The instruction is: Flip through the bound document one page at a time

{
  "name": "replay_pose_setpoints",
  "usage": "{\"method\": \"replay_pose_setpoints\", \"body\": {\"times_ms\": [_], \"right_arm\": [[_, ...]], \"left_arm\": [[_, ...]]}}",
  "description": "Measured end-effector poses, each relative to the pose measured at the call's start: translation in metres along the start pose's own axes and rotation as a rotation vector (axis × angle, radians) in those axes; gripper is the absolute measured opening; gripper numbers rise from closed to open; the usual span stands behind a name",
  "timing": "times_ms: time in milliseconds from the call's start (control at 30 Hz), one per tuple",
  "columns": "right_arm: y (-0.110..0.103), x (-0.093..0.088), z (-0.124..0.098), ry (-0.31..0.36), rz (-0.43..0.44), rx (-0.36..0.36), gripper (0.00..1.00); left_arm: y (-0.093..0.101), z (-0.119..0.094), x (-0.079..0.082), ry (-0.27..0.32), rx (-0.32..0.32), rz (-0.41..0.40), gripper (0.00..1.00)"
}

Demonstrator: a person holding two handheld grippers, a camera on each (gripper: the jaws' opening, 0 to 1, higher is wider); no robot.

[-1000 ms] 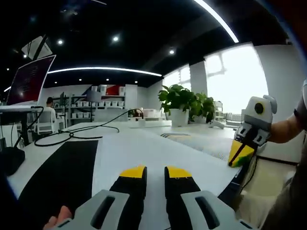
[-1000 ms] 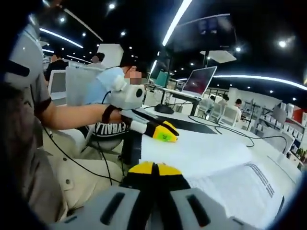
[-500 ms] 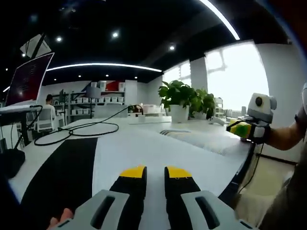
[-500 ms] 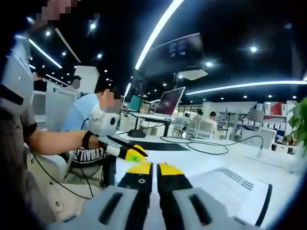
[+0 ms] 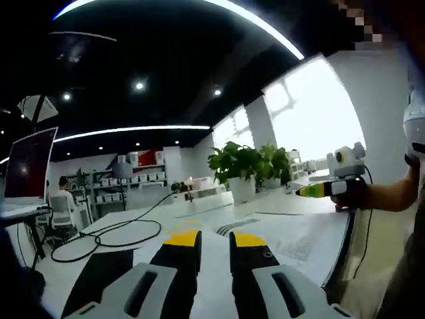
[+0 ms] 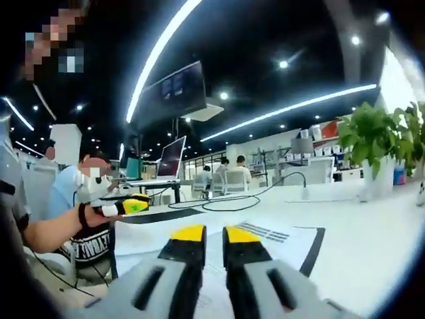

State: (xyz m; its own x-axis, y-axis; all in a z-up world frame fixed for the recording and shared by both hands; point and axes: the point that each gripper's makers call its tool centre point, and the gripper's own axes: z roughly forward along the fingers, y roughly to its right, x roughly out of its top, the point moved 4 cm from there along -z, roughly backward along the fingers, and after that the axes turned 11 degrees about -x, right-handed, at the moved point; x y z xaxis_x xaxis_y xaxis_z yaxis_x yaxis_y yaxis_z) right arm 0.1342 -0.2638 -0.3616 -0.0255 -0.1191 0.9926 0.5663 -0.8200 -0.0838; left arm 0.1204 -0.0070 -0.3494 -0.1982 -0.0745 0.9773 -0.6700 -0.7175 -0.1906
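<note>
White paper fills the near part of the left gripper view: the document (image 5: 292,242) lies open on the surface (image 5: 199,211), its printed page to the right of my left hand-held gripper (image 5: 215,238). That gripper's yellow-tipped jaws stand a narrow gap apart with nothing between them. Far right, my right hand-held gripper (image 5: 307,191) hovers at the page's edge; I cannot tell whether it pinches a sheet. A cable (image 5: 126,234) loops to the left, a plant (image 5: 240,166) stands far behind.

In the right gripper view, my right hand-held gripper (image 6: 207,232) shows a slim gap and looks empty, with the document (image 6: 279,238) just beyond the tips. To turn well, I should catch one sheet alone at its edge, lift gently, and steady the stack with the left.
</note>
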Motion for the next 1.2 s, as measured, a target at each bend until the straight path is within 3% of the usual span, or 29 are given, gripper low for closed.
{"method": "replay_pose_setpoints", "body": {"times_ms": [100,167,267,367,400,600,700,833,967,1067,1200], "right_arm": [[0.008,0.000,-0.003,-0.023,0.077,-0.024,0.09],[0.014,0.001,-0.005,-0.015,0.077,-0.040,0.09],[0.019,0.004,-0.006,0.010,0.086,-0.056,0.08],[0.019,0.005,-0.006,0.025,0.080,-0.067,0.09],[0.020,0.005,-0.006,0.029,0.070,-0.074,0.09],[0.028,0.005,-0.005,0.046,0.006,-0.129,0.14],[0.025,0.002,-0.003,0.033,-0.038,-0.118,0.18],[0.020,0.000,-0.003,0.042,-0.086,-0.098,0.18],[0.023,0.000,-0.002,0.051,-0.117,-0.103,0.22],[0.028,0.010,0.000,0.135,-0.138,-0.071,0.23],[0.024,0.010,-0.003,0.136,-0.121,-0.052,0.21]], "left_arm": [[-0.008,0.005,0.005,0.056,0.003,-0.043,0.19],[-0.016,0.007,0.006,0.108,0.009,-0.088,0.19],[-0.028,0.007,-0.004,0.098,0.030,-0.100,0.19],[-0.037,0.004,-0.014,0.116,0.051,-0.172,0.18],[-0.041,0.001,-0.016,0.077,0.077,-0.168,0.18],[-0.046,-0.005,-0.018,0.110,0.119,-0.186,0.18],[-0.045,0.000,-0.024,0.070,0.111,-0.213,0.18],[-0.033,0.006,-0.027,0.025,0.065,-0.184,0.18],[-0.023,0.016,-0.034,-0.035,0.073,-0.161,0.18],[-0.013,0.022,-0.031,-0.023,0.053,-0.190,0.18],[-0.014,0.023,-0.038,-0.069,0.078,-0.161,0.18]]}}
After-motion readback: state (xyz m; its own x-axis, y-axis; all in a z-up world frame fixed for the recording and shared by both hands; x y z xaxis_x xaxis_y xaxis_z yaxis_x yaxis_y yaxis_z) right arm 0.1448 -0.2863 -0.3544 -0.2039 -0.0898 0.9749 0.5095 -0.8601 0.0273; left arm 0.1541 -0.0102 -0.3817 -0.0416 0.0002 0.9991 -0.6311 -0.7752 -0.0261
